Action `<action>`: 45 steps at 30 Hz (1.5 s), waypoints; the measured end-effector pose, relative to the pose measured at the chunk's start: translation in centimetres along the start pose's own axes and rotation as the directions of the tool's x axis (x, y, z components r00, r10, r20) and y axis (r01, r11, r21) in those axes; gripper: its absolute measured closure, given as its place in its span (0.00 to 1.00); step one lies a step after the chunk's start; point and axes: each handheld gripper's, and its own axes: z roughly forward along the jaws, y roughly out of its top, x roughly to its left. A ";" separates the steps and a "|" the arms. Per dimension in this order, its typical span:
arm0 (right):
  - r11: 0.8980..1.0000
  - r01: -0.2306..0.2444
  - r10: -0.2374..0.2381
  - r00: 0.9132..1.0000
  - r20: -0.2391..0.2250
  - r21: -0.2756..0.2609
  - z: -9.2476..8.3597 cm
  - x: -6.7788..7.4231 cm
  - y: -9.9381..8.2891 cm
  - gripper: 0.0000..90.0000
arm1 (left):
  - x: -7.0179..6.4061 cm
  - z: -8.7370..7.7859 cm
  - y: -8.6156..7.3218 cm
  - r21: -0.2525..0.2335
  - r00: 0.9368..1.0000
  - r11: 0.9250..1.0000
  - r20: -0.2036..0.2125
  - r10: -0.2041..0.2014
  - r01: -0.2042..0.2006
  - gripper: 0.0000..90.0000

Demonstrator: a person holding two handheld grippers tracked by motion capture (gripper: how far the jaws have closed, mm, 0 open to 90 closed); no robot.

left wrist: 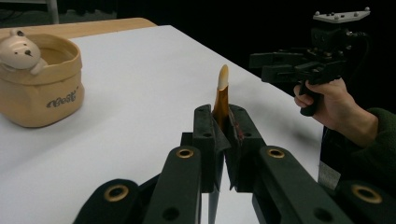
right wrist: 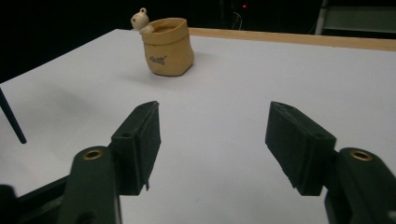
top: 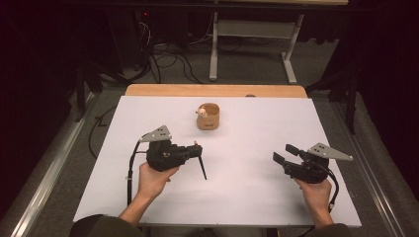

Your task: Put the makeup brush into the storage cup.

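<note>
My left gripper (top: 196,148) is shut on a thin brush-like stick (top: 201,165), at the left of the white sheet. The stick's amber end (left wrist: 223,81) pokes up between the closed pads, and its dark shaft slants down to the sheet. My right gripper (top: 281,154) hovers at the right of the sheet. It stands open, with nothing between its pads (right wrist: 140,140). A tan sack-shaped pot (top: 208,117) with a small bear figure (top: 201,111) on its rim stands upright at the far middle, apart from both grippers. The pot (right wrist: 169,46) lies well ahead of the right jaws.
A white sheet (top: 247,192) covers most of the wooden table (top: 212,90). The stick's dark shaft (right wrist: 11,116) appears at the left edge of the right gripper view. Behind the table are cables (top: 168,59) on the floor and a grey table frame (top: 252,34).
</note>
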 end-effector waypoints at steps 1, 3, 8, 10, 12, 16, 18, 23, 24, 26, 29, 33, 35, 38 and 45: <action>1.000 0.004 -0.004 1.000 0.005 0.002 -0.1 -0.1 -0.1 0.37 | 0.1 -0.1 0.0 -0.005 1.000 1.000 -0.003 -0.002 0.002 0.93; 1.000 0.009 -0.009 1.000 0.019 0.008 -0.3 -0.2 -0.3 0.35 | 0.3 -0.4 0.1 -0.014 1.000 1.000 -0.008 -0.009 0.009 0.93; 1.000 0.016 -0.017 0.999 0.041 0.014 -0.5 -0.2 -0.8 0.31 | 0.6 -0.8 0.2 -0.025 1.000 1.000 -0.017 -0.018 0.018 0.93; 1.000 0.014 -0.015 0.999 0.046 0.019 -0.6 -0.2 -1.0 0.31 | 0.6 -0.9 0.2 -0.029 1.000 0.999 -0.019 -0.017 0.016 0.93; 1.000 0.007 -0.008 0.999 0.045 0.014 -0.6 -0.1 -1.1 0.32 | 0.7 -1.1 0.3 -0.031 1.000 0.999 -0.023 -0.016 0.015 0.93; 1.000 0.017 -0.018 0.999 0.041 0.021 -0.4 0.0 -1.3 0.32 | 0.8 -1.5 0.5 -0.037 0.999 0.999 -0.033 -0.020 0.019 0.93; 1.000 0.020 -0.021 0.999 0.041 0.021 -0.3 0.0 -1.4 0.32 | 0.9 -1.7 0.6 -0.039 0.999 0.999 -0.041 -0.020 0.019 0.93; 1.000 0.012 -0.012 0.999 0.048 0.012 -0.4 -0.1 -1.5 0.32 | 1.2 -1.9 0.9 -0.047 0.998 0.999 -0.052 -0.030 0.027 0.93; 1.000 0.008 -0.008 0.999 0.050 0.013 -0.4 -0.1 -1.5 0.32 | 1.3 -1.8 1.0 -0.047 0.998 0.999 -0.053 -0.029 0.027 0.93; 1.000 0.007 -0.007 0.999 0.048 0.013 -0.3 -0.1 -1.6 0.33 | 1.4 -1.7 1.0 -0.043 0.998 0.999 -0.055 -0.029 0.027 0.93; 1.000 0.010 -0.012 0.999 0.053 0.022 -0.2 -0.1 -1.6 0.33 | 1.5 -1.6 1.1 -0.037 0.998 0.999 -0.060 -0.028 0.026 0.93; 1.000 0.014 -0.016 0.998 0.056 0.027 -0.1 -0.1 -1.7 0.33 | 1.7 -1.3 1.3 -0.034 0.998 0.999 -0.064 -0.027 0.025 0.93; 1.000 0.012 -0.014 0.998 0.057 0.025 -0.1 -0.2 -1.7 0.33 | 1.7 -1.3 1.5 -0.034 0.998 0.999 -0.066 -0.025 0.023 0.93; 1.000 0.013 -0.014 0.998 0.057 0.025 -0.1 -0.1 -1.7 0.33 | 1.8 -1.3 1.6 -0.033 0.997 0.999 -0.070 -0.023 0.021 0.93; 0.999 0.015 -0.017 0.998 0.058 0.030 0.0 -0.1 -1.7 0.33 | 1.9 -1.1 2.3 -0.026 0.996 1.000 -0.084 -0.012 0.010 0.93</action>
